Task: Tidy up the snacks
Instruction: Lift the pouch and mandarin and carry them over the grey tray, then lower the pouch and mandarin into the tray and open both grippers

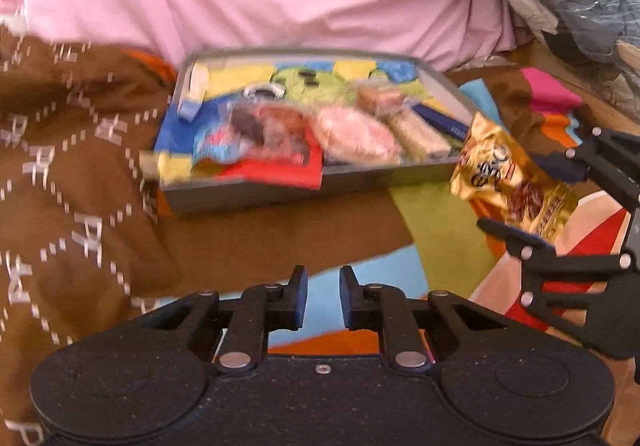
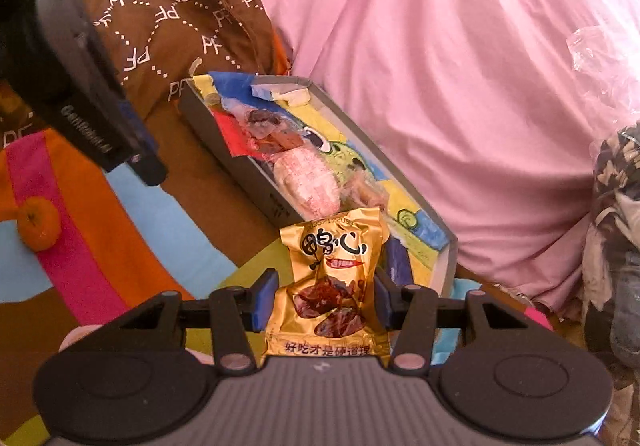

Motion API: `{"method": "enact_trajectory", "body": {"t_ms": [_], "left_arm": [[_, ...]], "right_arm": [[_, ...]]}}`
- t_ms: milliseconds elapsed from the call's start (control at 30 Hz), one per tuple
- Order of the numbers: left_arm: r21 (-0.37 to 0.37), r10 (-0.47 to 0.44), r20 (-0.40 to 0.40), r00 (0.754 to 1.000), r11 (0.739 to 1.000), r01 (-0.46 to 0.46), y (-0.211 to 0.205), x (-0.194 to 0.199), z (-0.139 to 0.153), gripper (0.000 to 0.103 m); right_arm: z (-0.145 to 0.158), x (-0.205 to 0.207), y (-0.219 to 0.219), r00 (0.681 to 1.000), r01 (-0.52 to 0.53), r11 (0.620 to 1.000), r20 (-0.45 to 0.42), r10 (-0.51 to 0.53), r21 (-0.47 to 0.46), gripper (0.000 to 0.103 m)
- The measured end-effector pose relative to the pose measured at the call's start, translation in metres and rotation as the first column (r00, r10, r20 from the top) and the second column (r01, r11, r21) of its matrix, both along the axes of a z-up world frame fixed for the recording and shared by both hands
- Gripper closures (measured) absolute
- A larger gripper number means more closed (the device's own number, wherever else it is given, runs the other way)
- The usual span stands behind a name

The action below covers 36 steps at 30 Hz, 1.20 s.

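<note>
My right gripper (image 2: 325, 300) clamps one gold packet (image 2: 332, 282) — glossy, dark meat pictured; my left gripper (image 1: 323, 296) is narrow, empty; one tray (image 1: 372, 176) holds several snacks.

Your tray (image 2: 447, 258) sits on the bedspread (image 2: 132, 214), its far side against the bedding heap (image 2: 440, 58). Inside it, wrapped snacks (image 2: 308, 182) lie in a row. The packet (image 2: 332, 286) hangs between your right gripper (image 2: 326, 300) fingers — just before the tray's near corner. Your left gripper (image 1: 323, 296) hovers over the bedspread, nearer you than the tray.
</note>
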State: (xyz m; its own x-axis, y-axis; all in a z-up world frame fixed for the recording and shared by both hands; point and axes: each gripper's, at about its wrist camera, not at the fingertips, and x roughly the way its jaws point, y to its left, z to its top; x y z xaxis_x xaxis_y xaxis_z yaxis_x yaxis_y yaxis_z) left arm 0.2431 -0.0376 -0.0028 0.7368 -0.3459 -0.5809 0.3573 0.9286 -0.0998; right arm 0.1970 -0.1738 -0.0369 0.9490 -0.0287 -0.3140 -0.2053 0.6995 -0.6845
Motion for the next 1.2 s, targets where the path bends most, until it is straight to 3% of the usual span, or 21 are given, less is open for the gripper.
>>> {"method": "enact_trajectory", "body": {"t_ms": [100,133,267,467,533,633,900,1200], "left_arm": [[-0.052,-0.005,-0.017,1.000,0.999,0.004,0.015,-0.012,-0.006,0.077],[-0.061,-0.003,-0.025,1.000,0.998,0.002,0.020,-0.017,-0.008,0.070],[-0.050,-0.009,-0.076,0.997,0.999,0.005,0.031,-0.034,-0.020,0.057],[0.009,-0.075,-0.145,0.987,0.997,0.077,0.022,-0.049,-0.038,0.055],[0.072,-0.092,-0.158,0.983,0.992,0.104,0.012,-0.050,-0.043,0.064],[0.124,-0.114,-0.130,0.985,0.984,0.130,0.004,-0.053,-0.044,0.065],[0.090,-0.071,-0.073,0.995,0.993,0.078,0.006,-0.049,-0.034,0.066],[0.030,-0.025,0.112,0.993,0.999,0.022,0.003,-0.007,0.023,0.066]], "right_arm": [[-0.008,-0.006,0.000,1.000,-0.014,1.000,-0.014,0.015,0.015,0.049],[-0.009,-0.008,0.001,1.000,-0.022,1.000,-0.012,0.022,0.016,0.049],[-0.014,-0.013,0.003,0.999,-0.043,0.999,-0.006,0.043,0.021,0.049],[-0.012,-0.015,0.008,0.998,-0.058,0.998,-0.001,0.058,0.020,0.049],[-0.011,-0.016,0.010,0.998,-0.063,0.998,0.001,0.063,0.015,0.049],[-0.010,-0.016,0.012,0.997,-0.074,0.997,0.007,0.073,0.011,0.049],[-0.011,-0.013,0.013,0.996,-0.084,0.996,0.020,0.084,0.012,0.049],[0.003,0.014,-0.002,0.995,-0.044,0.998,0.097,0.038,0.053,0.048]]}}
